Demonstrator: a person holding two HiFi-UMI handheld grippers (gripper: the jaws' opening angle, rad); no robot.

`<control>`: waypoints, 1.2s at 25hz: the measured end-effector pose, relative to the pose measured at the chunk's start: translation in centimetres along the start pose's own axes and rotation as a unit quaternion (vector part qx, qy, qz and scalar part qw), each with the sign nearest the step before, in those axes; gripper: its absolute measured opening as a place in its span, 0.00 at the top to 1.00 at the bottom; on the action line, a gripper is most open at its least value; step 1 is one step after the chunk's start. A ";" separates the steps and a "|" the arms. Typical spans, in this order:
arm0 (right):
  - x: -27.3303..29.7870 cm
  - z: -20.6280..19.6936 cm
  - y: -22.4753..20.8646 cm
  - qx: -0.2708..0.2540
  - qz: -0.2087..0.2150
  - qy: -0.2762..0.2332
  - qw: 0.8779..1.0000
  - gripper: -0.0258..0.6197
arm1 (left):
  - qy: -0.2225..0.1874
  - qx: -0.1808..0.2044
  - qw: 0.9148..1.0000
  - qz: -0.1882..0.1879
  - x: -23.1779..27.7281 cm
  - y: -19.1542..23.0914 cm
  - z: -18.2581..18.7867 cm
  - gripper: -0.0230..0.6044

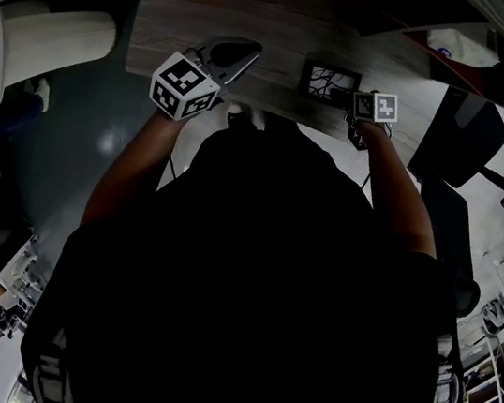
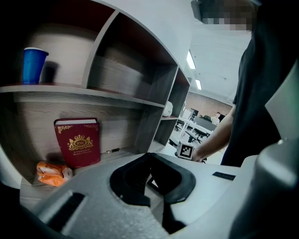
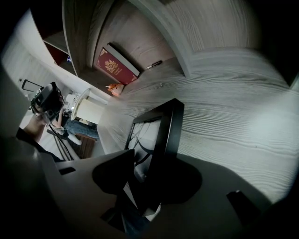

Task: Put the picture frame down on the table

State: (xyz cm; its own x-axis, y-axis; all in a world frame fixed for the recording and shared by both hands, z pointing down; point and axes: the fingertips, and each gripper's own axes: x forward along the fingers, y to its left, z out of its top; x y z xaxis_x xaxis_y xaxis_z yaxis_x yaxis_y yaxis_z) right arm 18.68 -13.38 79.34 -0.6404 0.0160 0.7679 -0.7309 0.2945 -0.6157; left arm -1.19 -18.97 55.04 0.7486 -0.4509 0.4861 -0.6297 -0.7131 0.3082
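My right gripper [image 1: 354, 108] is shut on the side of a black picture frame [image 1: 330, 82] with a dark line drawing on white. It holds the frame over the grey wooden table [image 1: 279, 29], near the front edge. In the right gripper view the frame [image 3: 163, 126] stands on edge between the jaws of that gripper [image 3: 156, 154], just above the tabletop [image 3: 233, 121]; I cannot tell whether it touches the wood. My left gripper [image 1: 253, 52] hovers over the table to the left of the frame. In its own view the left gripper [image 2: 150, 158] is shut, with nothing in it.
A shelf unit rises at the back of the table, with a red book [image 2: 77, 142] leaning in its lower bay. An orange packet [image 2: 52, 172] lies beside the book, and a blue cup [image 2: 34, 65] stands on the shelf above. An office chair [image 1: 466, 135] stands to the right.
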 end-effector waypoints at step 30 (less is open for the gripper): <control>0.1 0.2 -1.9 -0.056 -0.098 -0.006 0.994 0.49 | -0.015 -0.052 0.998 -0.008 0.1 0.2 -0.2 0.94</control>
State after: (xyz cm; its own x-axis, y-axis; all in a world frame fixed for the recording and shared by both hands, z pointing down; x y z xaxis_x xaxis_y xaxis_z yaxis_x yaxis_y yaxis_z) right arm 19.96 -14.12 80.60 -0.4921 -0.0641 0.8682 -0.8112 0.3955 -0.4306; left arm -1.30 -19.04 55.26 0.7633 -0.4572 0.4564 -0.6350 -0.6608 0.4001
